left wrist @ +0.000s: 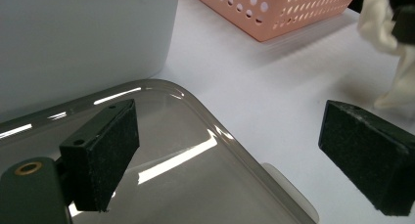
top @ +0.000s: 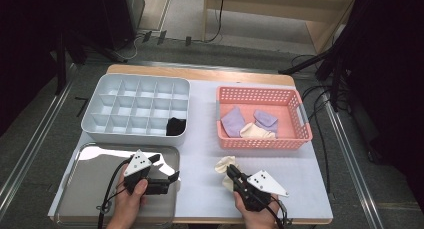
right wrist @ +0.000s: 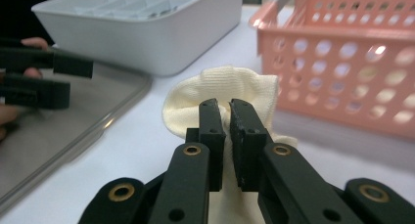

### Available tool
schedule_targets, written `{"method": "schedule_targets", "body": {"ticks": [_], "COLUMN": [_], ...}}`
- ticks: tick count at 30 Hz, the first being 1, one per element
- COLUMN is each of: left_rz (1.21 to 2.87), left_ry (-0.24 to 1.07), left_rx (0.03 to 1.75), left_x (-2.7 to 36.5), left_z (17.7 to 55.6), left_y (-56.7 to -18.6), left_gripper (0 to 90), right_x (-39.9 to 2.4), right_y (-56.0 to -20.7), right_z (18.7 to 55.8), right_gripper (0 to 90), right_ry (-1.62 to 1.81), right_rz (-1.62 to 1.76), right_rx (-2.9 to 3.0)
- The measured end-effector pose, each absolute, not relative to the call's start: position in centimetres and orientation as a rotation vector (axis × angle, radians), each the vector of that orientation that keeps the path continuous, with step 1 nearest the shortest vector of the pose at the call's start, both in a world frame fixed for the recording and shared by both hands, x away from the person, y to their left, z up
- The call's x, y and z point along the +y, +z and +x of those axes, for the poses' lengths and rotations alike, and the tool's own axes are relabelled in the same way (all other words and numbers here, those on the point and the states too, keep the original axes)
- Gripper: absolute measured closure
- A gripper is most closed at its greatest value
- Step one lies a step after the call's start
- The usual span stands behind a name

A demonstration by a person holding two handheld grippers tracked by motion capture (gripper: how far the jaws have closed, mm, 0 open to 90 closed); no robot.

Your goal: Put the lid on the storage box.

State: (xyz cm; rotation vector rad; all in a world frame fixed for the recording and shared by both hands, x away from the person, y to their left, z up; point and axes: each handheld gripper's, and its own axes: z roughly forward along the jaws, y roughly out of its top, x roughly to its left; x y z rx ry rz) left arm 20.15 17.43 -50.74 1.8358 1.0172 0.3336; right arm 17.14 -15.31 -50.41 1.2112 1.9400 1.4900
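Observation:
A cream sock (top: 226, 166) (right wrist: 220, 94) (left wrist: 391, 48) is pinched in my right gripper (top: 231, 172) (right wrist: 227, 109) near the front middle of the white table mat, its cuff lifted and its lower end touching the mat. The jaws are shut on the fabric. My left gripper (top: 167, 168) (left wrist: 240, 150) hangs open over the right corner of a shiny metal tray (top: 95, 189) (left wrist: 186, 150), with nothing between its pads. A pink basket (top: 300, 114) (right wrist: 342, 62) holds two lilac socks (top: 232, 120) and another cream one (top: 256, 131).
A grey compartment box (top: 136, 109) (right wrist: 142, 33) stands at the back left with a black sock (top: 175, 126) in its near right cell. The table's front edge lies just behind both hands. White mat shows between tray and basket.

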Motion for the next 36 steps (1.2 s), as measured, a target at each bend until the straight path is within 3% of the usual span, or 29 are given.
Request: {"method": "schedule_targets", "body": {"ticks": [6, 10, 15, 36], "left_rz": [1.832, 1.833, 1.835, 1.836], "left_ry": [0.328, 0.328, 0.328, 0.329], "left_rx": [1.019, 1.022, 1.023, 1.016], "left_x": [17.5, 17.5, 17.5, 17.5], "left_z": [20.1, 20.1, 20.1, 20.1], "left_y": [-50.7, -50.7, -50.7, -50.7], "left_gripper": [8.4, 8.4, 8.5, 8.5], "right_x": [-14.7, -15.1, -15.8, -19.7], "right_y": [-51.5, -51.2, -50.2, -48.1], "right_z": [16.7, 16.8, 17.3, 23.7], "right_gripper": [80.5, 56.6, 42.7, 41.3], "right_ry": [1.495, 1.55, 1.562, 1.448], "right_rz": [1.218, 1.207, 1.214, 1.305], "right_rx": [1.993, 1.977, 1.913, 1.728]}}
